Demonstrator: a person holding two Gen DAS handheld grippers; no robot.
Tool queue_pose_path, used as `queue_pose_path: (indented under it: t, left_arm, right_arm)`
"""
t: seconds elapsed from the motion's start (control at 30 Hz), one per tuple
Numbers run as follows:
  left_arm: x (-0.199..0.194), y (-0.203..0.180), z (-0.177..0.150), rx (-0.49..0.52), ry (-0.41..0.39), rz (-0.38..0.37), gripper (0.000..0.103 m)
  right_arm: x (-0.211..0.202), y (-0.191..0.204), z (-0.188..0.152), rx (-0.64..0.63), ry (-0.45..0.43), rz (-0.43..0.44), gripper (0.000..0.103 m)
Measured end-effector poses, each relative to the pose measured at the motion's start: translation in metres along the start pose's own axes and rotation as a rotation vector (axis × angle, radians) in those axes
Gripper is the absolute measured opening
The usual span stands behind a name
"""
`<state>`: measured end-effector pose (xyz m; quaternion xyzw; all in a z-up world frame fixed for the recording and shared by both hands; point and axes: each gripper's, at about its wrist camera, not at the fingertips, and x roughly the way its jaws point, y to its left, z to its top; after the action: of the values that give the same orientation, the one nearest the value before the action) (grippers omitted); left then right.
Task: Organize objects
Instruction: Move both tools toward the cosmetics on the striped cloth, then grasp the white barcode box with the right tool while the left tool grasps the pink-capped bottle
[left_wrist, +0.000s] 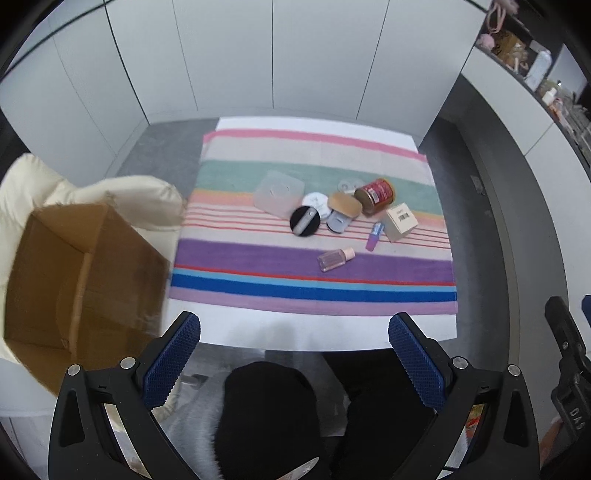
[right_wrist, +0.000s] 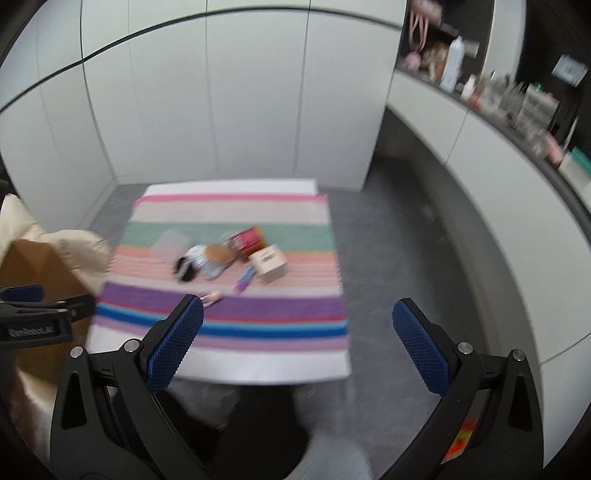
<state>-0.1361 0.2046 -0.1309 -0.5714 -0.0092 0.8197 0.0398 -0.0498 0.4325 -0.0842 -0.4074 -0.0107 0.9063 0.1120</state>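
Both the left hand-held gripper (left_wrist: 294, 328) and right hand-held gripper (right_wrist: 297, 315) hang spread and empty above the counter (left_wrist: 332, 332). The toiletries, among them a red jar (left_wrist: 375, 194), lie clustered on the striped towel (left_wrist: 258, 258); the open cardboard box (left_wrist: 74, 280) stands left, presumably to receive them

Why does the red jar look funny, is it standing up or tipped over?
Tipped over. The red jar lies on its side on the striped towel, label facing up.

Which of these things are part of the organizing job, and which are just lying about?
Job: red jar, black puff, pink bottle, purple tube, small box, cardboard box.
Lying about: striped towel, shelf clutter, cream cushion.
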Motion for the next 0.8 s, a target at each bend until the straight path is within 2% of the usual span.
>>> queue_pose_path:
  t: [0.07, 0.13, 0.3, 0.37, 0.47, 0.67, 0.73, 0.8]
  left_arm:
    - [0.016, -0.005, 0.003, -0.003, 0.011, 0.002, 0.102]
    - [0.031, -0.01, 0.006, 0.006, 0.006, 0.032, 0.102]
    - [0.073, -0.017, 0.01, 0.027, 0.018, 0.068, 0.102]
    - [0.093, -0.021, 0.012, 0.05, 0.019, 0.099, 0.102]
    - [0.12, -0.025, 0.014, 0.061, 0.023, 0.126, 0.102]
    - [0.185, -0.031, 0.023, -0.023, 0.055, 0.148, 0.102]
    - [0.204, -0.033, 0.026, -0.051, 0.066, 0.145, 0.102]
    - [0.219, -0.035, 0.028, -0.077, 0.059, 0.138, 0.102]
  right_arm:
    - [0.015, -0.001, -0.004, -0.025, -0.029, -0.023, 0.103]
    - [0.028, -0.002, -0.006, -0.035, -0.023, -0.001, 0.103]
    - [0.076, -0.013, -0.012, 0.035, 0.014, 0.11, 0.103]
    - [0.099, -0.018, -0.015, 0.061, 0.009, 0.192, 0.103]
    - [0.135, -0.017, -0.018, 0.057, 0.019, 0.24, 0.103]
    - [0.239, -0.001, -0.022, 0.0, 0.084, 0.286, 0.103]
    - [0.272, 0.007, -0.027, -0.014, 0.111, 0.303, 0.097]
    - [0.295, 0.013, -0.03, -0.026, 0.131, 0.317, 0.097]
